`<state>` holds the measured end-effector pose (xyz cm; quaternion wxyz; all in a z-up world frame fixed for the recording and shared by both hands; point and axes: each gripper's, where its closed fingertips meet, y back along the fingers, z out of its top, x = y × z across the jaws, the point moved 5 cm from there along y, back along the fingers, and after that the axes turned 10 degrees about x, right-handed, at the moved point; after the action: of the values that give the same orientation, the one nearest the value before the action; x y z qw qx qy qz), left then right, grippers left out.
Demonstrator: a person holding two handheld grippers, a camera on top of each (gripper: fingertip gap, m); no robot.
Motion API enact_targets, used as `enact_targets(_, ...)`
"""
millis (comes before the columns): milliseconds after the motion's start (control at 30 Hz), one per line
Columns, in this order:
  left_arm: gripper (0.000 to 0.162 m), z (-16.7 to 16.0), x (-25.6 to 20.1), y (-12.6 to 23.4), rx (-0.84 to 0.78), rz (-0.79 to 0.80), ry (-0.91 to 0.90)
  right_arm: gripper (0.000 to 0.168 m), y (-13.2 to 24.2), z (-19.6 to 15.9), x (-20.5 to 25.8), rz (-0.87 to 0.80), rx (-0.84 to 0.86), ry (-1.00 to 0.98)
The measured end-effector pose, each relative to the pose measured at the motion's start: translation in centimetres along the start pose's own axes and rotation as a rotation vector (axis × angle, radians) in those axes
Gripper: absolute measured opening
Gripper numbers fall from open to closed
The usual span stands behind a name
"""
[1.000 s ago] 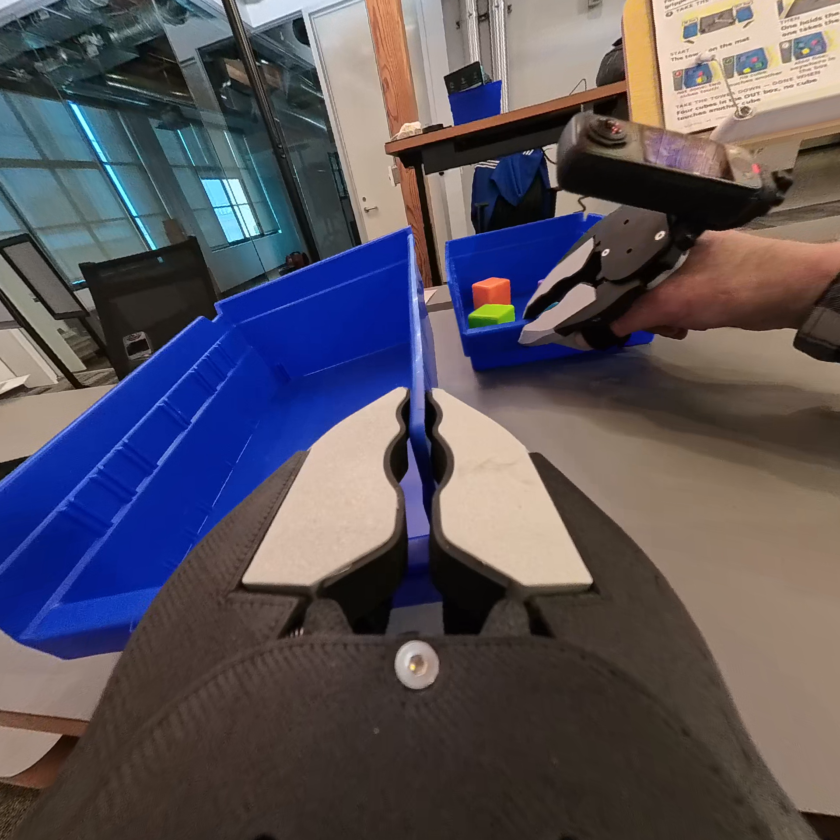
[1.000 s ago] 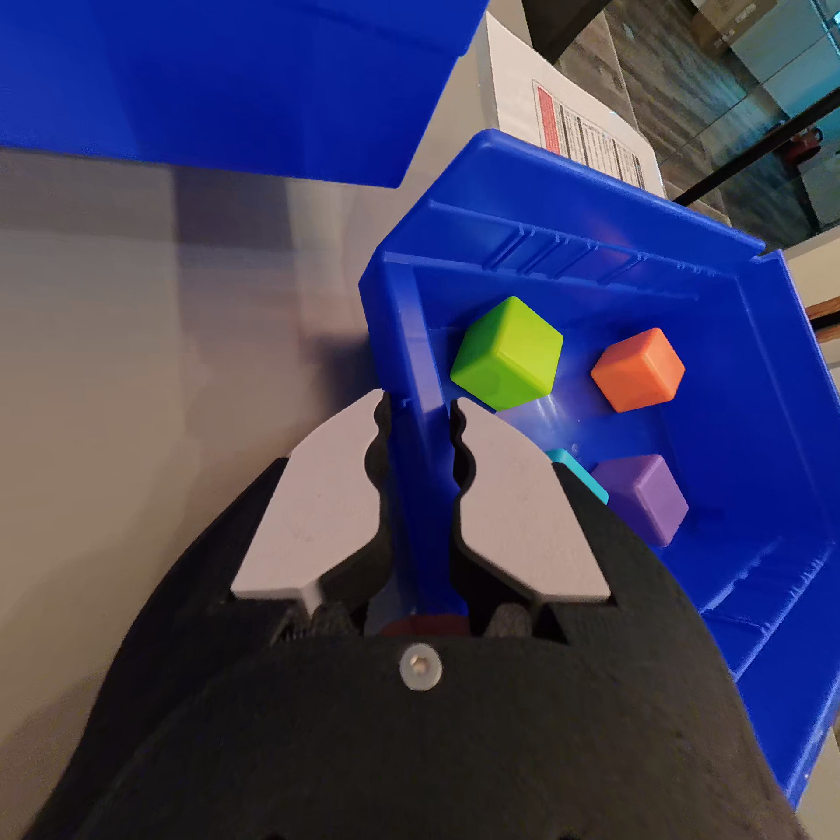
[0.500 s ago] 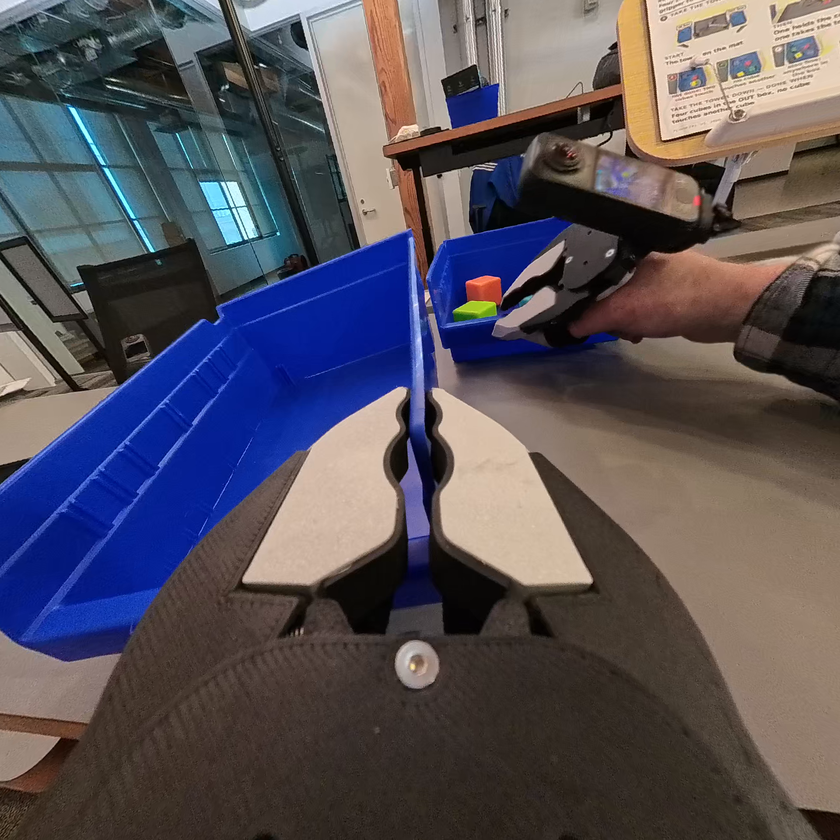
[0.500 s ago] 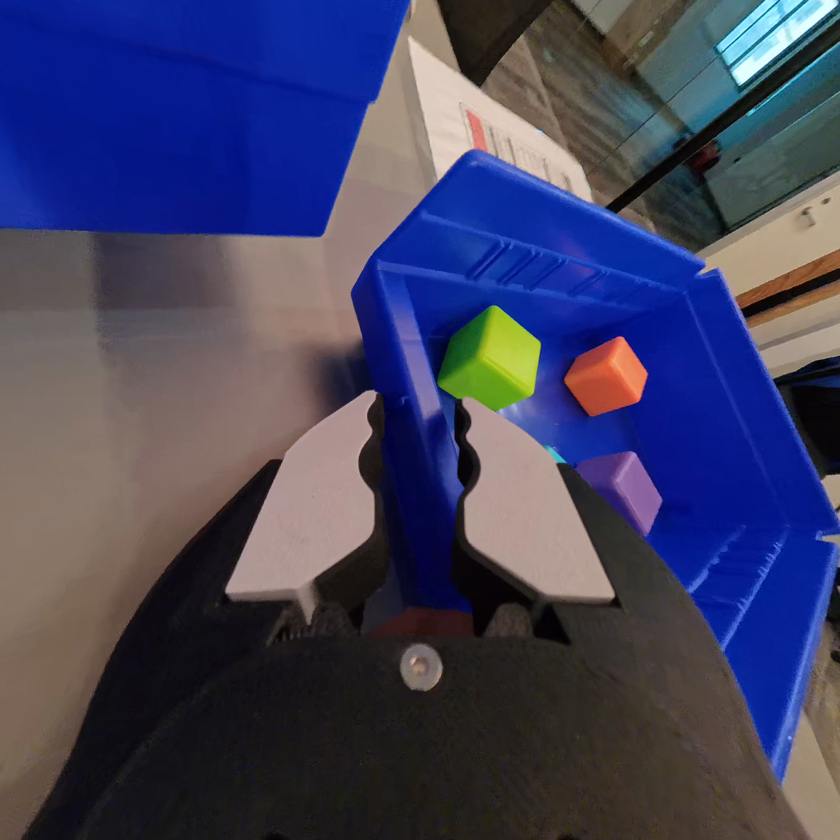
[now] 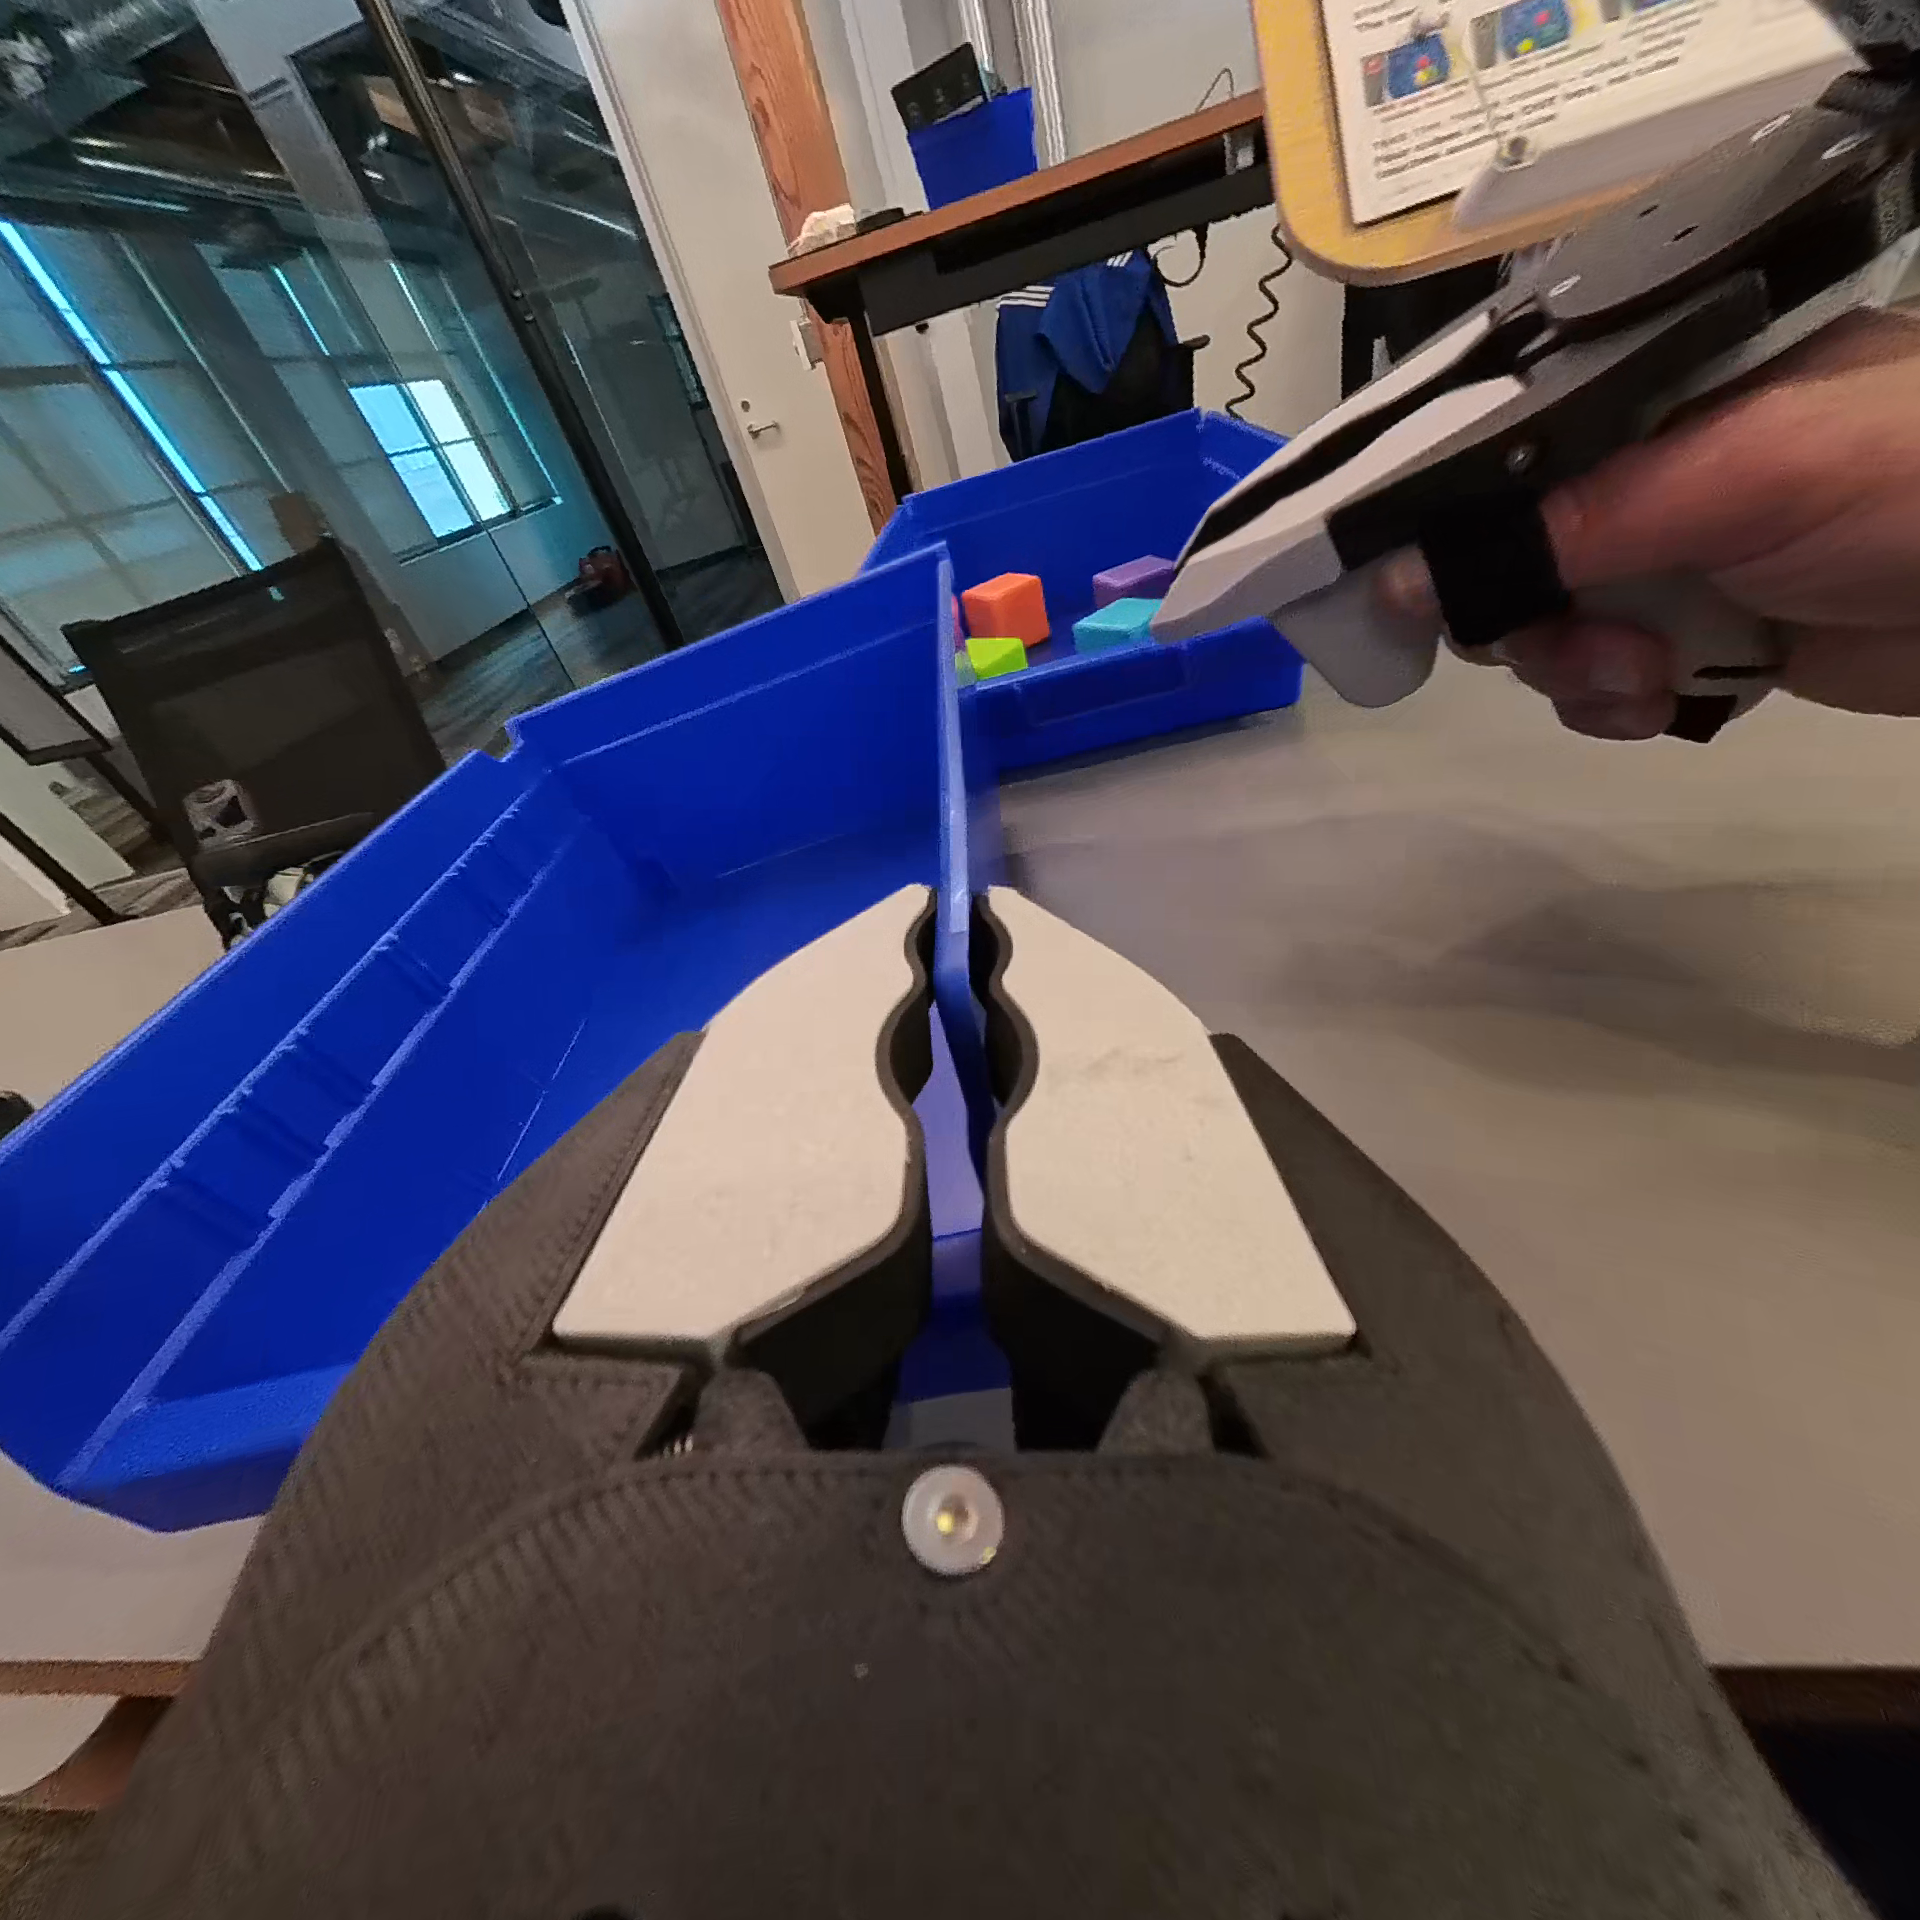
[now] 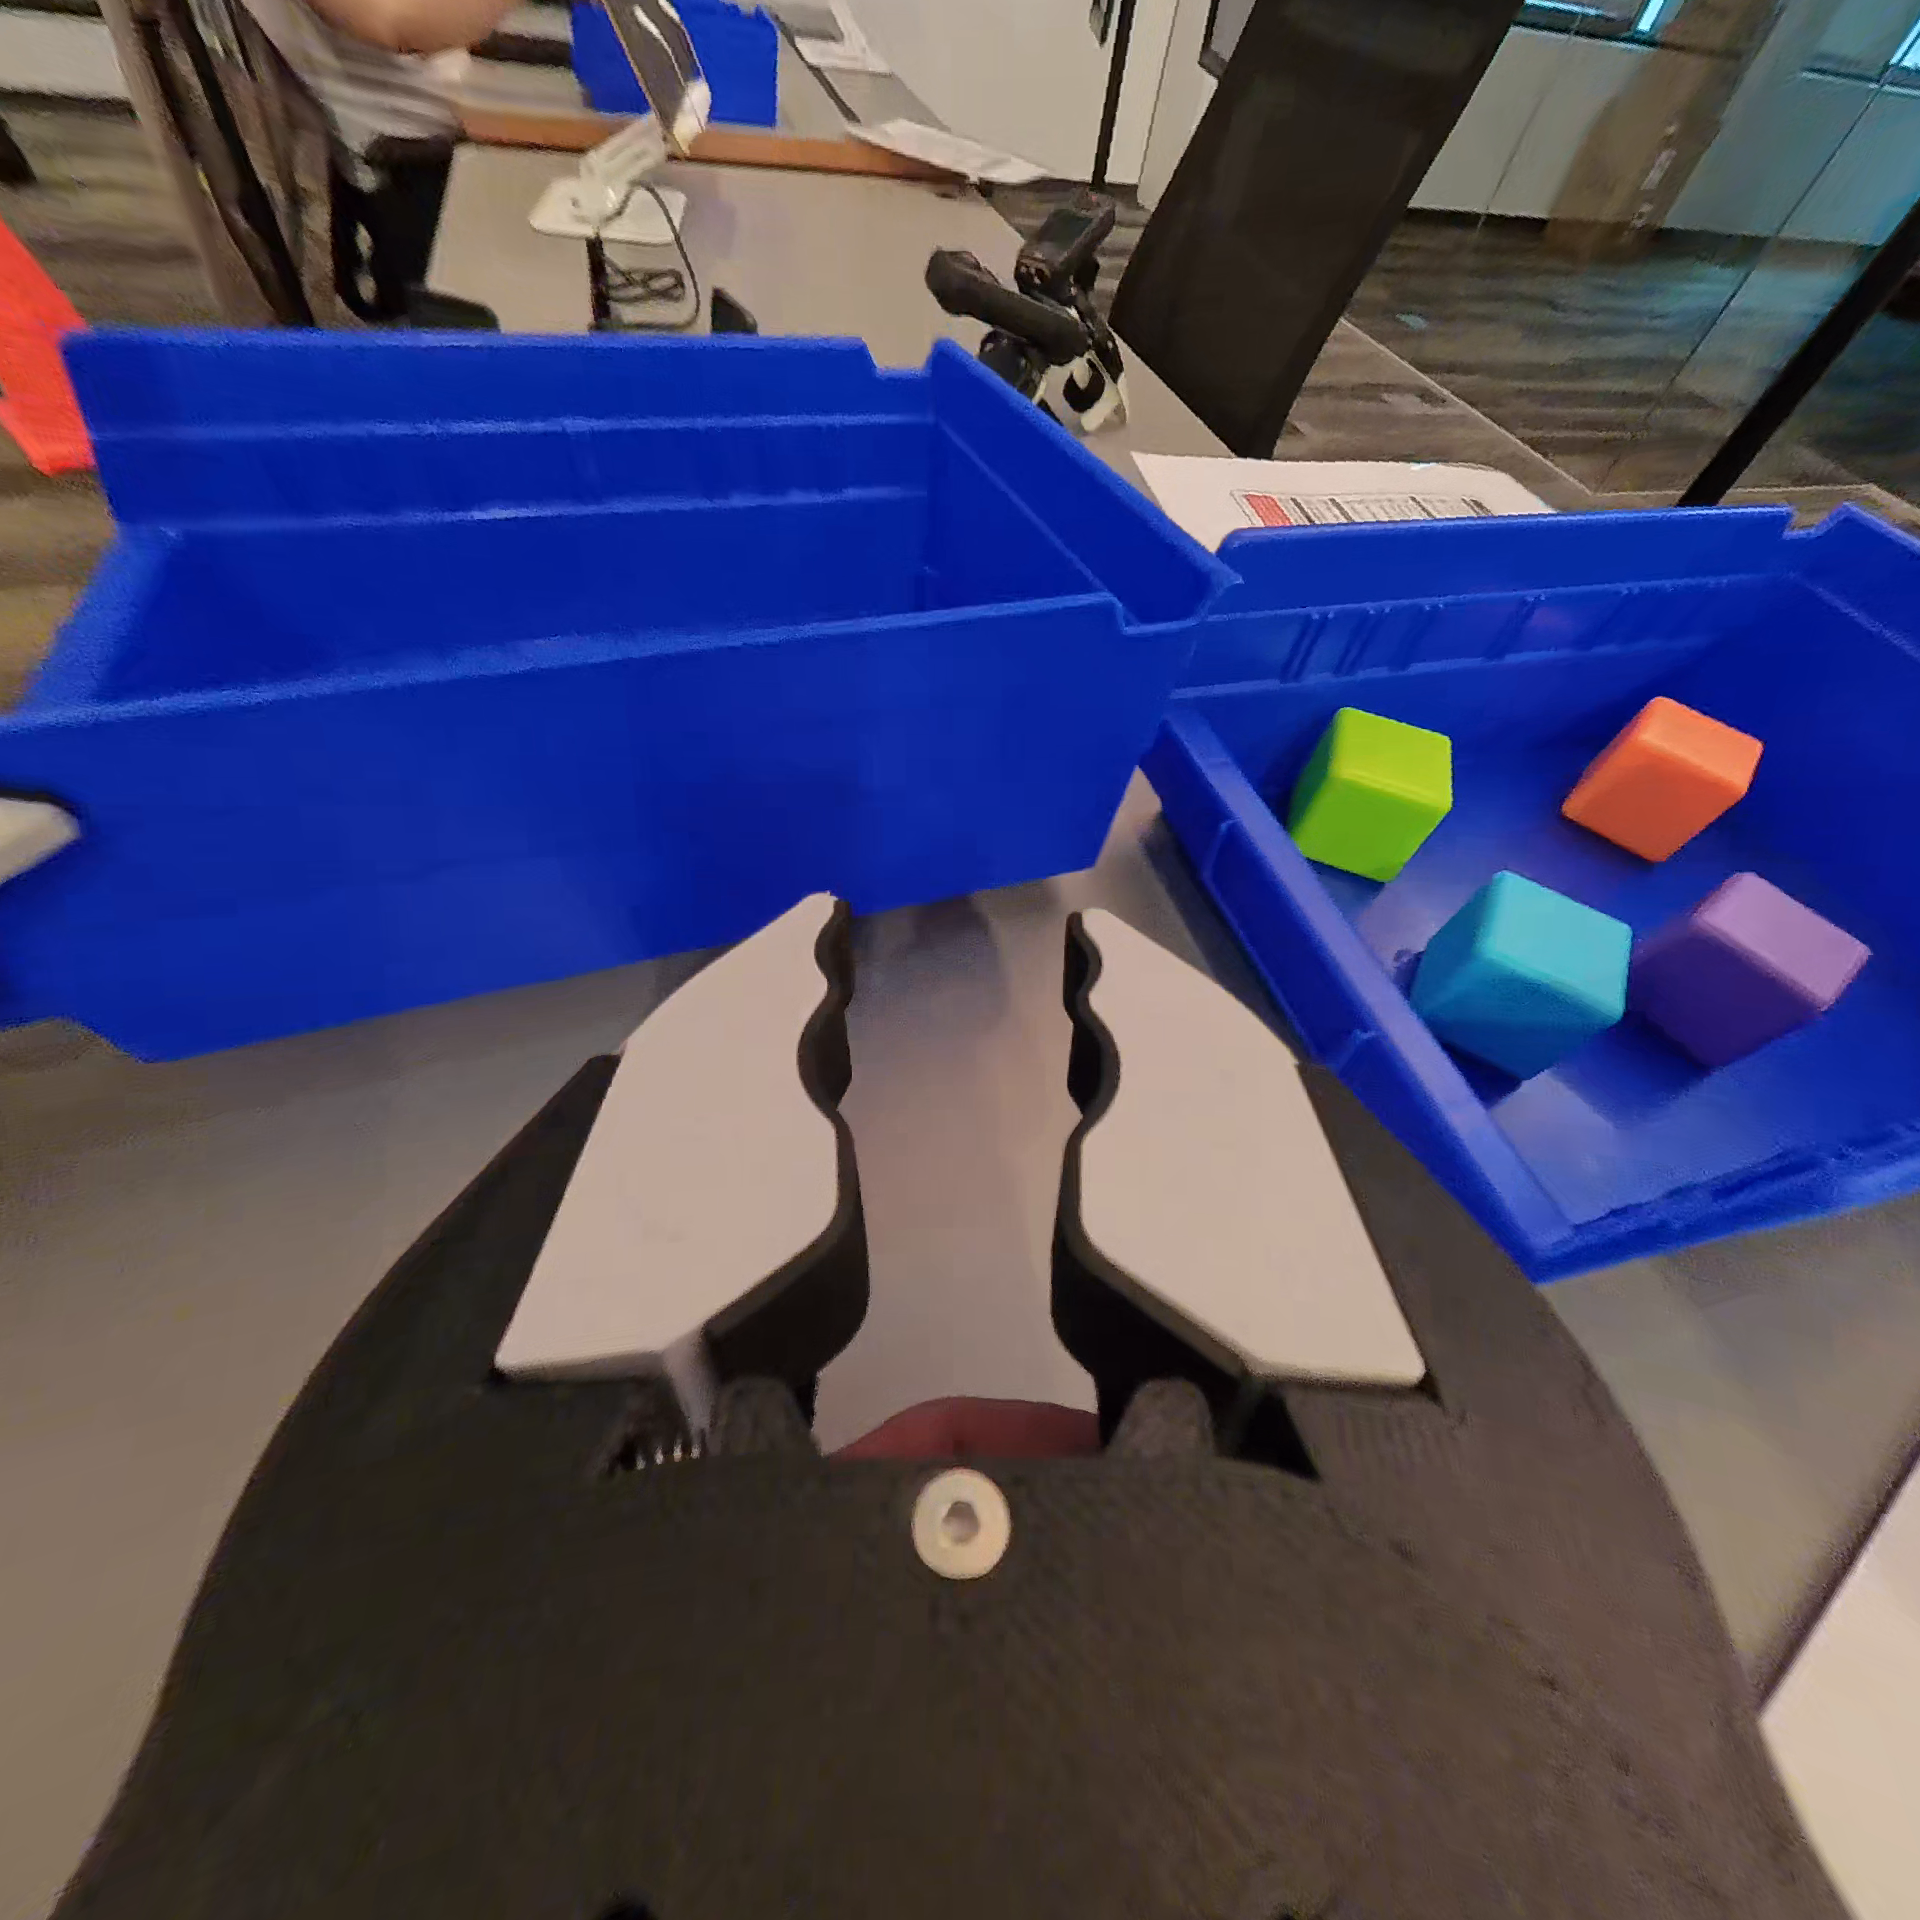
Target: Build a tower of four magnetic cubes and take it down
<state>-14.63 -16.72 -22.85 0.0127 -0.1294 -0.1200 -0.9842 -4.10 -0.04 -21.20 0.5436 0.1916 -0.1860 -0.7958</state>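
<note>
Several magnetic cubes lie in the small blue bin [image 6: 1382, 1060]: green [image 6: 1369, 792], orange [image 6: 1660, 777], teal [image 6: 1519, 970] and purple [image 6: 1751, 966]. The bin [image 5: 1132, 686] and the orange cube [image 5: 1004, 607] also show in the left wrist view. My left gripper [image 5: 954, 914] is shut on the right wall of the large empty blue bin [image 5: 582, 831]. My right gripper [image 6: 951, 930] is open and empty above the grey table, between the two bins. It shows in the left wrist view [image 5: 1184, 613] just in front of the small bin.
The large bin [image 6: 582, 748] stands to the left of the small one, their corners close. A paper sheet [image 6: 1340, 504] lies behind them. A black chair [image 6: 1278, 208] and a camera rig [image 6: 1039, 312] stand farther back. A board with a printed sheet [image 5: 1507, 114] hangs at the upper right.
My right gripper has let go of the small bin's wall, opened and pulled back from it. My left gripper still holds the large bin's wall, which now lies closer to the small bin.
</note>
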Motion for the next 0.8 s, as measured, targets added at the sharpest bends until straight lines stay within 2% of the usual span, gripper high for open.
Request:
enact_targets(200, 0.004, 0.0, -2.1, 1.0, 0.006, -0.03, -0.018, 0.044, 3.1, 0.0, 1.9, 0.061, -0.062, -0.144)
enact_targets(367, 0.005, 0.3, -3.9, 1.3, -0.001, -0.059, -0.02, 0.058, 4.3, -0.3, 3.4, 0.071, -0.061, -0.238)
enact_targets(467, 0.006, 0.3, -5.2, 1.5, 0.0, -0.097, -0.026, 0.064, 4.9, -0.6, 4.1, 0.057, -0.069, -0.252)
enact_targets(633, 0.012, 0.4, -7.6, 1.9, 0.001, -0.191, -0.037, 0.066, 5.0, -2.0, 4.3, 0.046, -0.023, -0.286)
enact_targets(800, 0.019, 0.9, -8.6, 2.3, -0.022, -0.286, -0.028, 0.067, 5.2, -2.0, 5.1, 0.026, 0.003, -0.246)
